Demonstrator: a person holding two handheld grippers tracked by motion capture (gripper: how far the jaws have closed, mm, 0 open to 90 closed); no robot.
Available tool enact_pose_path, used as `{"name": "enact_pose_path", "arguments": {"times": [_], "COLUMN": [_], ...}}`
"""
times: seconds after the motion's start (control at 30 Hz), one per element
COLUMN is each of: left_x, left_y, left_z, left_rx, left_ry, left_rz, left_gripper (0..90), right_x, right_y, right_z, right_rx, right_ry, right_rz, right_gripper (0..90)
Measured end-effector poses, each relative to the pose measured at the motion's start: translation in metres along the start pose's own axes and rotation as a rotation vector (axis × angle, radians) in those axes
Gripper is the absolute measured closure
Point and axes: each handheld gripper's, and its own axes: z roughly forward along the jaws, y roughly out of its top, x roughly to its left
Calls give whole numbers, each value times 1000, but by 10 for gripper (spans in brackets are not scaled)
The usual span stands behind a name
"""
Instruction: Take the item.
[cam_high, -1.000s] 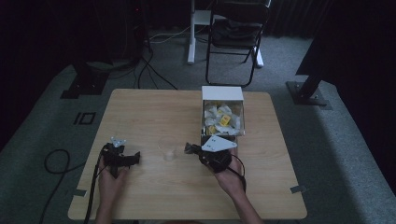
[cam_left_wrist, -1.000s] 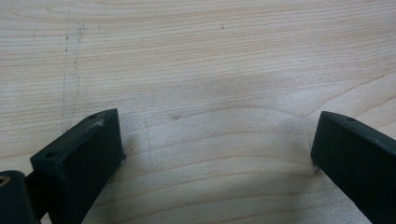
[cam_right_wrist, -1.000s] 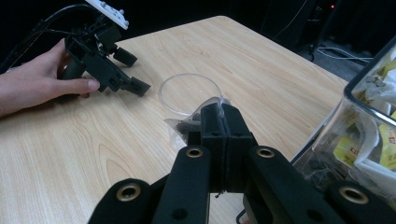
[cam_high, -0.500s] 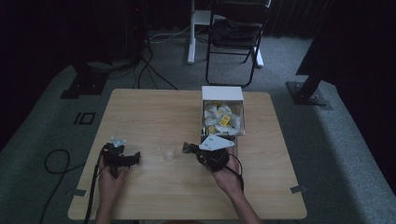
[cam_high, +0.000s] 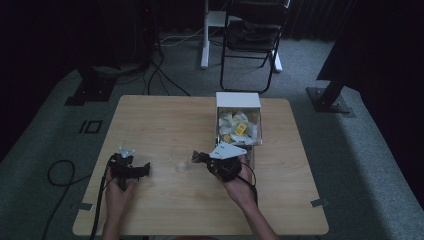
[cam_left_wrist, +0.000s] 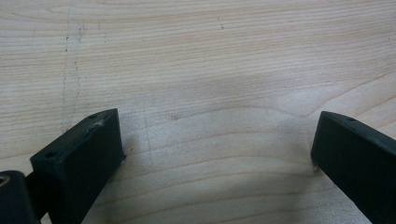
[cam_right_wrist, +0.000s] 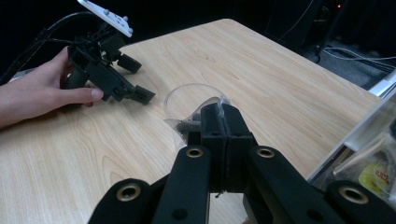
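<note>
A thin clear plastic thing with a round rim (cam_right_wrist: 194, 99) lies on the wooden table (cam_high: 165, 120), faint in the high view (cam_high: 182, 164). My right gripper (cam_right_wrist: 223, 112) (cam_high: 196, 157) is shut on its crinkled near edge. Left of it my left gripper (cam_high: 146, 168) (cam_right_wrist: 137, 79) rests low on the table in a person's hand. It stands open with bare wood between its fingers (cam_left_wrist: 217, 135). The two grippers point at each other, about a hand's width apart.
A white open box (cam_high: 238, 100) with several small white and yellow packets (cam_high: 240, 127) stands just behind the right gripper. A folding chair (cam_high: 252, 30) and stand bases are on the floor beyond the table. A cable (cam_high: 60, 172) trails off the left edge.
My right gripper has crept slightly left, away from the box, with the clear plastic in it. The left gripper has stayed put.
</note>
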Motion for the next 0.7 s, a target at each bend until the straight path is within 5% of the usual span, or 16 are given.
{"name": "enact_pose_path", "arguments": {"times": [0.7], "left_x": [0], "left_y": [0], "left_z": [0], "left_rx": [0], "left_ry": [0], "left_rz": [0], "left_gripper": [28], "right_x": [-1], "right_y": [10], "right_z": [16], "right_rx": [-12], "right_ry": [14], "right_rz": [23], "right_gripper": [899]}}
